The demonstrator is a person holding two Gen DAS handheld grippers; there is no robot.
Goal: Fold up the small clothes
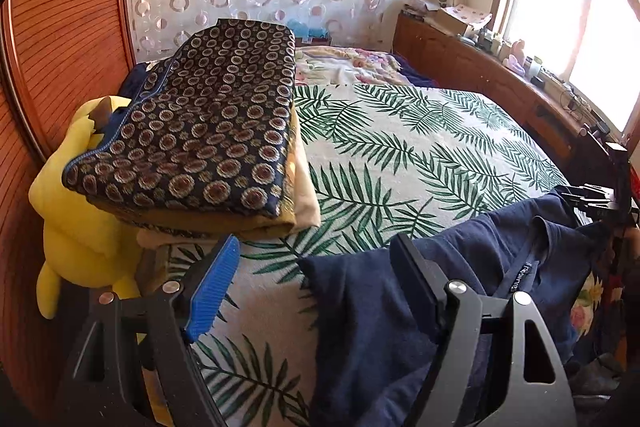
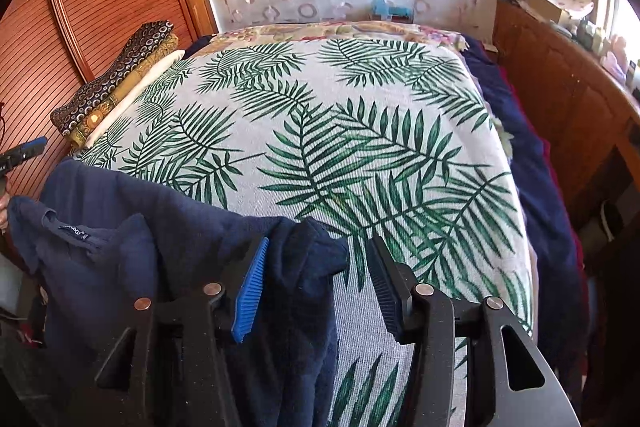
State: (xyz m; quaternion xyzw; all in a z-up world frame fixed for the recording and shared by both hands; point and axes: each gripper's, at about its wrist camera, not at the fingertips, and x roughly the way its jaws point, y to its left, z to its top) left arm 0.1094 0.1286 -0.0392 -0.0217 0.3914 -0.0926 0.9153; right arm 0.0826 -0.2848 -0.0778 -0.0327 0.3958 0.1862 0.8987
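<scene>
A navy blue garment (image 1: pixel 460 291) with a collar label lies bunched at the near edge of the palm-leaf bedspread (image 1: pixel 400 155). My left gripper (image 1: pixel 316 275) is open, its jaws wide apart; the garment's left edge lies between them, draped over the right finger (image 1: pixel 416 275). In the right wrist view the same garment (image 2: pixel 120 251) spreads to the left, and its right edge lies between the open jaws of my right gripper (image 2: pixel 316 275), next to the blue left pad (image 2: pixel 250 291). The left gripper's blue tip (image 2: pixel 28 149) shows at the far left.
A stack of folded patterned cloths (image 1: pixel 200 131) sits at the bed's left side, beside a yellow plush toy (image 1: pixel 76 195). It also shows in the right wrist view (image 2: pixel 116 83). A wooden wardrobe (image 1: pixel 60 27) is at left, a wooden cabinet (image 2: pixel 560 99) at right, a curtain behind.
</scene>
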